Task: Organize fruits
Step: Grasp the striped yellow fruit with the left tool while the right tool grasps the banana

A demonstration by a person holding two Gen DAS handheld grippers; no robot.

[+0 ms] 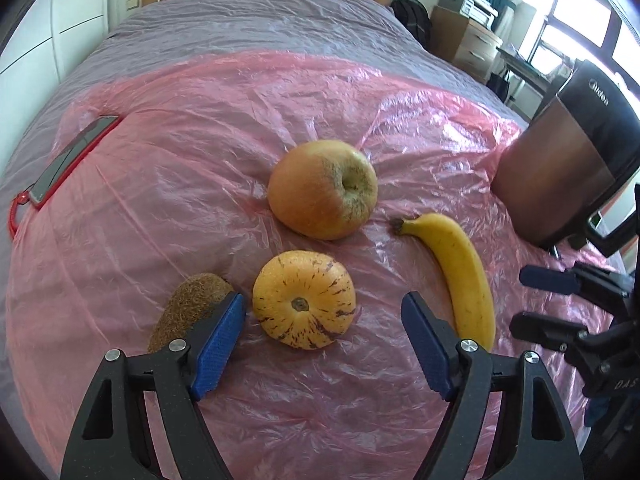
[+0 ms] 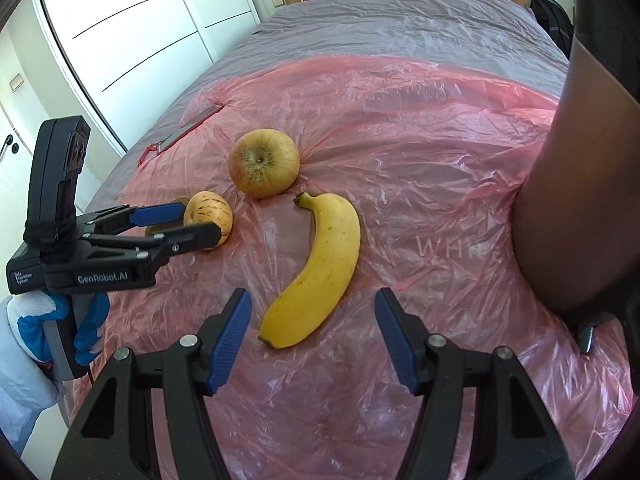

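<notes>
Four fruits lie on a pink plastic sheet [image 1: 180, 208] spread over a bed. A large apple [image 1: 322, 188] [image 2: 264, 162] sits farthest back. In front of it rests a yellow striped melon-like fruit [image 1: 304, 306] [image 2: 210, 216], with a brown kiwi [image 1: 188, 308] at its left. My left gripper [image 1: 323, 299] [image 2: 200, 222] is open; the striped fruit lies between its blue pads, with a clear gap on the right side. The banana [image 1: 460, 272] [image 2: 320, 264] lies to the right. My right gripper [image 2: 313, 294] [image 1: 520, 298] is open, its fingertips on either side of the banana's near end without touching.
A phone in a red case [image 1: 72, 160] [image 2: 192, 124] lies at the sheet's left edge. A tall dark appliance [image 1: 568, 168] [image 2: 580, 200] stands at the right edge. A gloved hand [image 2: 60, 320] holds the left gripper. Grey bedcover and a wooden headboard lie beyond.
</notes>
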